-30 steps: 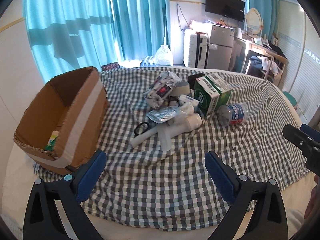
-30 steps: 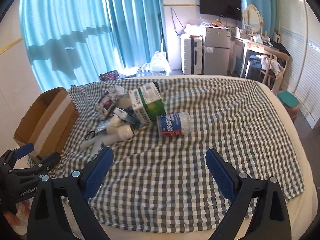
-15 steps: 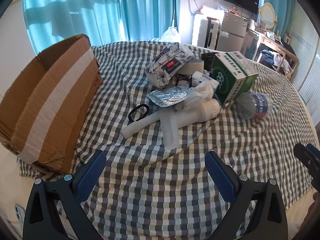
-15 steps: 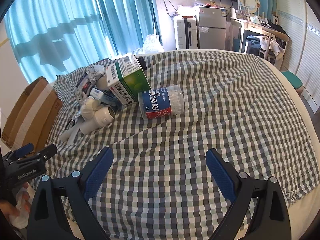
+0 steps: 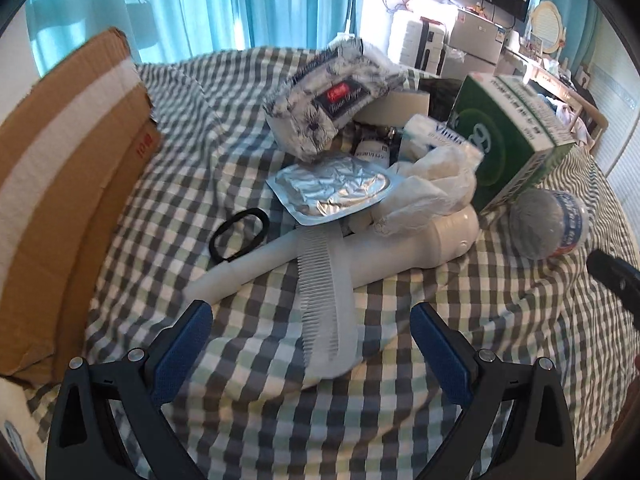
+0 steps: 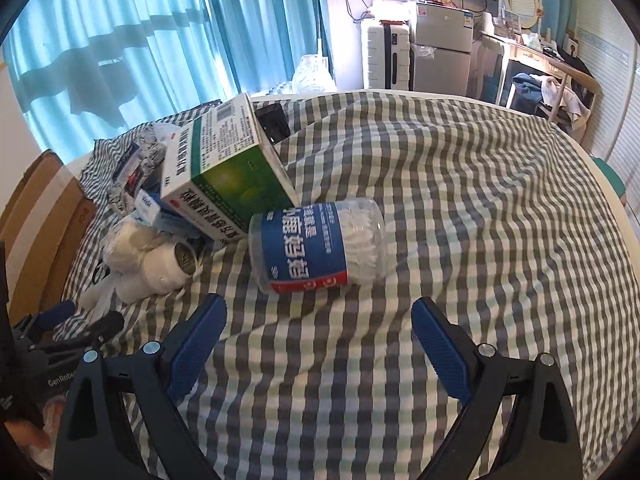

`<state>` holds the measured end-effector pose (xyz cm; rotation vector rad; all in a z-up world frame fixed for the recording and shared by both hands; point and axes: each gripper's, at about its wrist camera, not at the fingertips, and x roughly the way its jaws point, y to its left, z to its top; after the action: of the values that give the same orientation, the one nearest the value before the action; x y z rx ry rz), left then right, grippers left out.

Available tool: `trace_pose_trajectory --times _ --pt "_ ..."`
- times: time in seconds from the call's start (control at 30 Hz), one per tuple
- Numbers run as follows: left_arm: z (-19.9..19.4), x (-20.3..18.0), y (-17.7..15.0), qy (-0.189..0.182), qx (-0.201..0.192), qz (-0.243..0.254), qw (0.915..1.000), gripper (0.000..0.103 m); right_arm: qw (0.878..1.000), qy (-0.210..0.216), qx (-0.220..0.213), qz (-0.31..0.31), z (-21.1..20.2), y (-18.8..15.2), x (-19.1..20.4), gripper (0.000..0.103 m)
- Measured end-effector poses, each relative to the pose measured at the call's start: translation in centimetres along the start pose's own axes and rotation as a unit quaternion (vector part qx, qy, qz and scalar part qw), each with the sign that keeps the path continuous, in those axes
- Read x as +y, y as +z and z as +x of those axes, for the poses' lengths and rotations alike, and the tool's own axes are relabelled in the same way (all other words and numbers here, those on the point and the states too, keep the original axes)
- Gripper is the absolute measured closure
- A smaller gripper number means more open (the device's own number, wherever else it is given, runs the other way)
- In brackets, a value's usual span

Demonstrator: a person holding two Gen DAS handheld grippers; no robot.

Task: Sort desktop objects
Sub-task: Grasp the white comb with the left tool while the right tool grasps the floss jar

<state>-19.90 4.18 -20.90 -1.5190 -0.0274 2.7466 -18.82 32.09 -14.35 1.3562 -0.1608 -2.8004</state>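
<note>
Left tool (image 5: 306, 330) spread wide, empty, low over checked cloth (image 5: 256, 432), white comb (image 5: 326, 300) lying between its blue pads. Comb crosses long white tube (image 5: 352, 252). Black hair tie (image 5: 239, 234) just left of tube. Foil pack (image 5: 334, 186), patterned tissue pack (image 5: 332, 96), green box (image 5: 508, 136) heaped behind. Cardboard box (image 5: 60, 168) at far left.

Right tool (image 6: 318, 330) also spread wide, empty, facing clear jar with blue label (image 6: 316, 244) lying on side, touching green box (image 6: 228, 176).
</note>
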Motion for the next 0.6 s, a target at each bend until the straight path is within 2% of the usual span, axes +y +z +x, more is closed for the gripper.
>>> trace_pose_trajectory --times 0.17,0.33,0.43,0.6 --pt "1.9 0.4 0.3 -0.001 0.014 -0.012 0.9998 0.002 1.0 0.02 0.004 -0.015 2.0 1.1 0.3 0.008" --pt "2.7 0.8 0.5 0.001 0.013 -0.018 0.9998 0.002 0.999 0.009 -0.006 -0.046 3.2 1.5 1.1 0.002" --pt "2.9 0.9 0.4 -0.003 0.015 -0.017 0.9997 0.002 0.999 0.007 -0.003 -0.05 4.2 1.8 1.2 0.001" --pt "2.5 0.9 0.4 -0.006 0.013 -0.014 0.9998 0.002 0.997 -0.021 0.004 -0.07 5.9 2.3 1.6 0.001"
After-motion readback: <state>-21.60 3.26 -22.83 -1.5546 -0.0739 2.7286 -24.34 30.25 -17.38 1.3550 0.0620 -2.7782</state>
